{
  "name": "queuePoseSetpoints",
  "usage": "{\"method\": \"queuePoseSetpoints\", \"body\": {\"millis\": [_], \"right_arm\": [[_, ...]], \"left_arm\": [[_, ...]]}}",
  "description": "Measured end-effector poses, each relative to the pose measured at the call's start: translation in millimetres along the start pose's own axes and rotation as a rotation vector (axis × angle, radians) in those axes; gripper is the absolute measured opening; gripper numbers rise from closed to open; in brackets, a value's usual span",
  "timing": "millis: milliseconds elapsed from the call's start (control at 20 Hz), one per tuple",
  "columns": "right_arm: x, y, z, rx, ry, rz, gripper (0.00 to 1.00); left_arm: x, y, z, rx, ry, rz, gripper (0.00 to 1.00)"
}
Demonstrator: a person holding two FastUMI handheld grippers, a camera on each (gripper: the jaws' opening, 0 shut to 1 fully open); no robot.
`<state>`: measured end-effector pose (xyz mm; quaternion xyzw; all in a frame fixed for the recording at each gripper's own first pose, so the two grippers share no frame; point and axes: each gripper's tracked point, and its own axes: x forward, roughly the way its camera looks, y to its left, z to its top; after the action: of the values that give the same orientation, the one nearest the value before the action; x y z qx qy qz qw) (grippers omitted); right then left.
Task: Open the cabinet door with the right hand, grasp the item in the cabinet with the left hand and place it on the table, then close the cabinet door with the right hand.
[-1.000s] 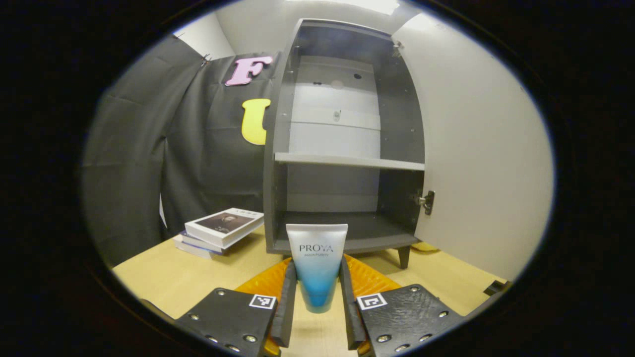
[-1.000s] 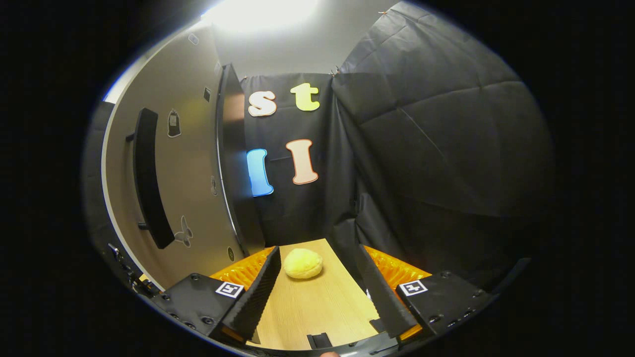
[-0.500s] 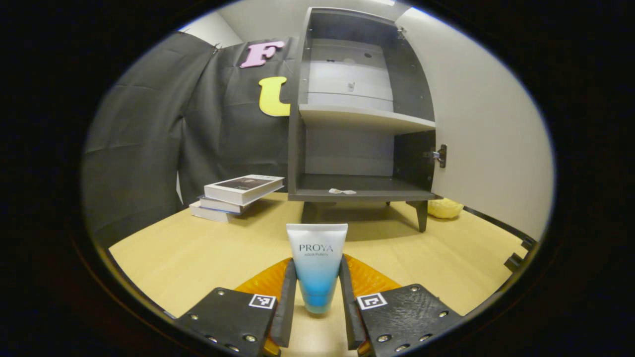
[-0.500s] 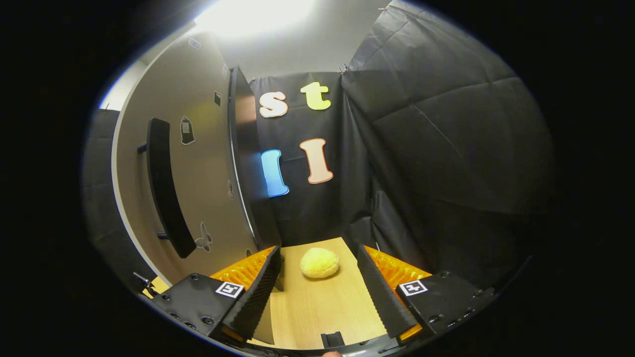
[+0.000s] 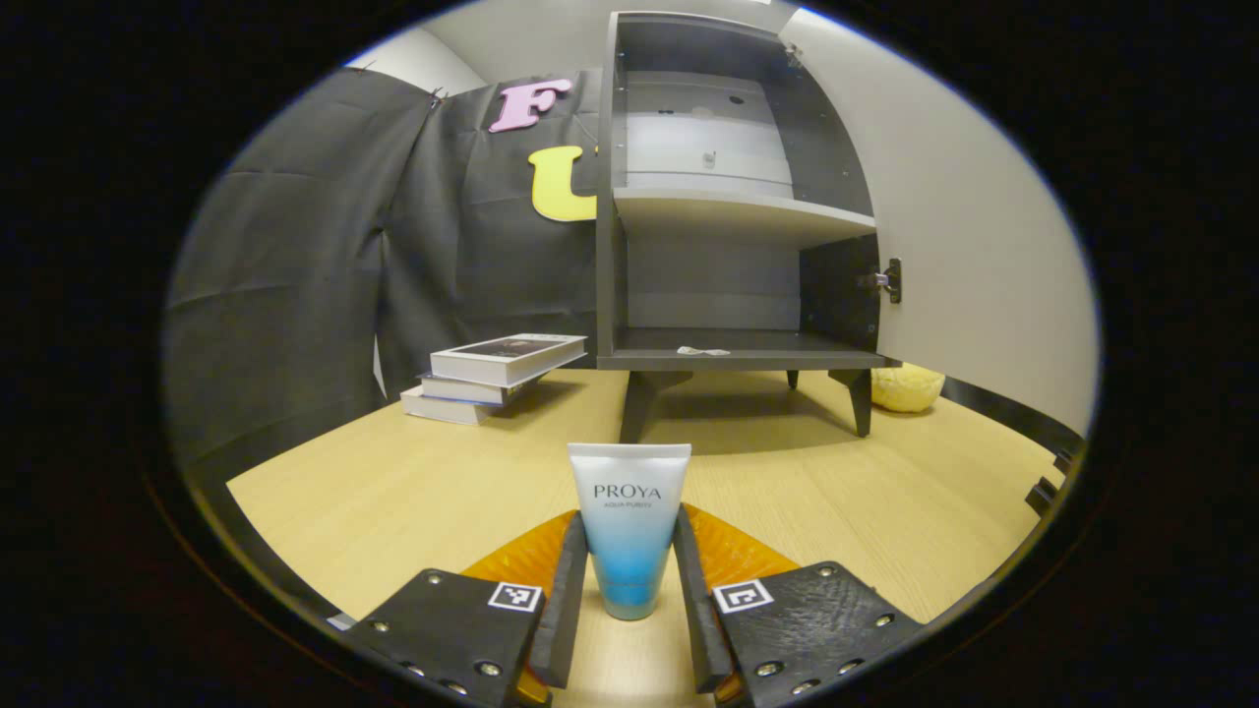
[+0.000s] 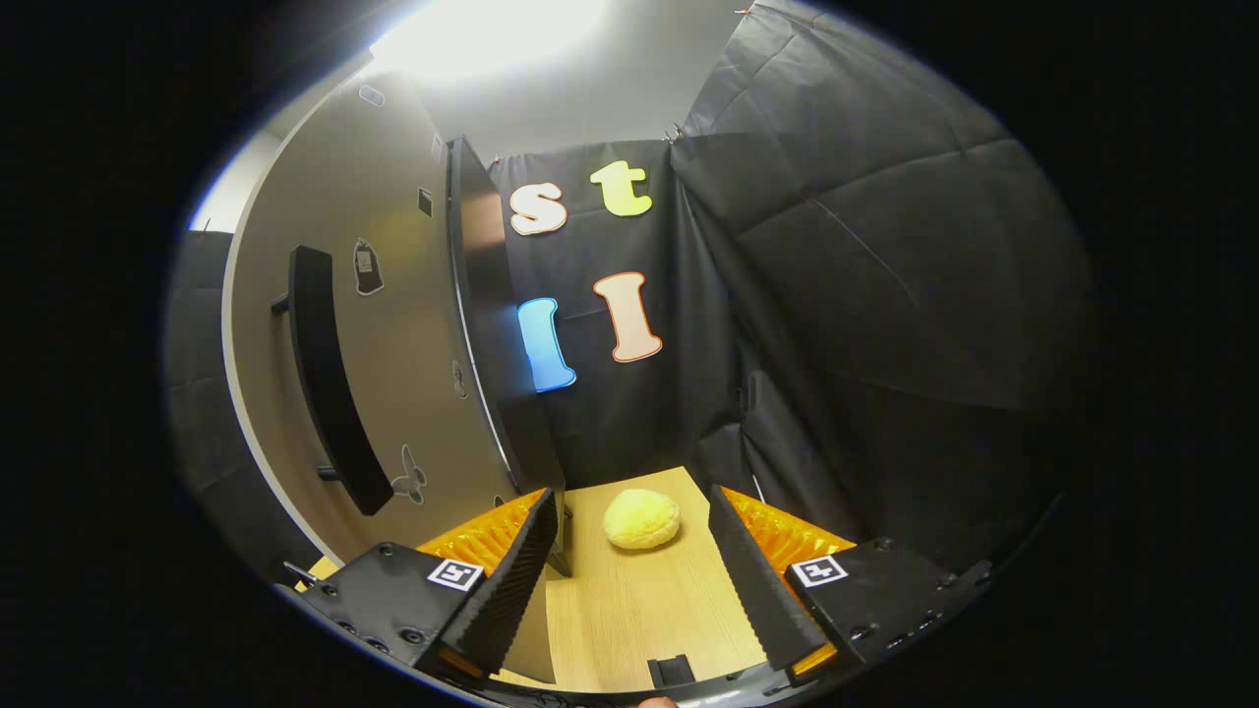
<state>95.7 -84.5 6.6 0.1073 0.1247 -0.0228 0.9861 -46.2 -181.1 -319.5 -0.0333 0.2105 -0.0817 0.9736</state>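
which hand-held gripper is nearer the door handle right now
Right. The right hand-held gripper is open beside the open cabinet door, its handle close on the left. The left hand-held gripper grips the tube out over the table.

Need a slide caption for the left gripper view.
Left gripper holding tube above table, open cabinet behind.

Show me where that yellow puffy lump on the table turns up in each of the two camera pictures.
Left gripper view: the yellow lump lies on the table at the right, under the lower edge of the open cabinet door.
Right gripper view: it lies low in the middle, just right of the door's foot.
Shared landmark: the cabinet door.
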Motion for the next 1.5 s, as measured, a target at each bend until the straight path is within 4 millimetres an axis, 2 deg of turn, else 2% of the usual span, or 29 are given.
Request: {"method": "queuePoseSetpoints", "body": {"millis": [150, 200, 250, 400, 550, 700, 950, 1100, 1200, 1350, 1500], "right_arm": [[3.7, 2.2, -2.4, 0.004, 0.003, 0.007, 0.98], [5.3, 2.0, -3.9, 0.007, 0.007, 0.008, 0.92], [7.5, 1.2, -5.2, 0.01, 0.011, 0.008, 0.92], [13.5, -0.6, -8.3, 0.02, 0.018, 0.006, 0.92], [16.9, -0.2, -6.0, 0.024, 0.014, 0.013, 0.92], [19.7, 0.6, 1.0, 0.032, 0.013, 0.032, 0.92], [15.6, 4.9, 30.5, 0.016, -0.005, 0.066, 0.92], [5.6, 27.6, 44.0, -0.023, -0.018, 0.102, 0.92], [-3.2, 41.5, 54.7, -0.073, -0.045, 0.111, 0.92], [-19.1, 72.9, 62.5, -0.139, -0.076, 0.137, 0.92], [-31.0, 75.1, 65.9, -0.287, -0.119, 0.04, 0.87]], "left_arm": [[-3.1, 0.7, 0.3, 0.0, 0.006, -0.001, 0.56], [-5.0, 1.0, 1.6, 0.003, 0.008, 0.0, 0.55], [-5.8, 0.4, 3.3, 0.007, 0.009, -0.001, 0.58], [-8.0, -1.5, 12.5, 0.027, 0.007, 0.002, 0.84], [-12.6, -3.6, 24.4, 0.039, 0.013, 0.002, 0.84], [-27.4, -5.7, 66.2, 0.029, -0.017, 0.008, 0.84], [-64.9, -3.4, 172.3, 0.013, -0.155, 0.026, 0.84], [-79.3, 9.9, 216.6, 0.014, -0.19, 0.04, 0.84], [-85.4, 21.0, 241.0, -0.001, -0.224, 0.039, 0.84], [-85.0, 52.2, 253.9, -0.027, -0.24, 0.03, 0.84], [-88.9, 89.2, 269.0, -0.012, -0.285, 0.028, 0.84]]}}
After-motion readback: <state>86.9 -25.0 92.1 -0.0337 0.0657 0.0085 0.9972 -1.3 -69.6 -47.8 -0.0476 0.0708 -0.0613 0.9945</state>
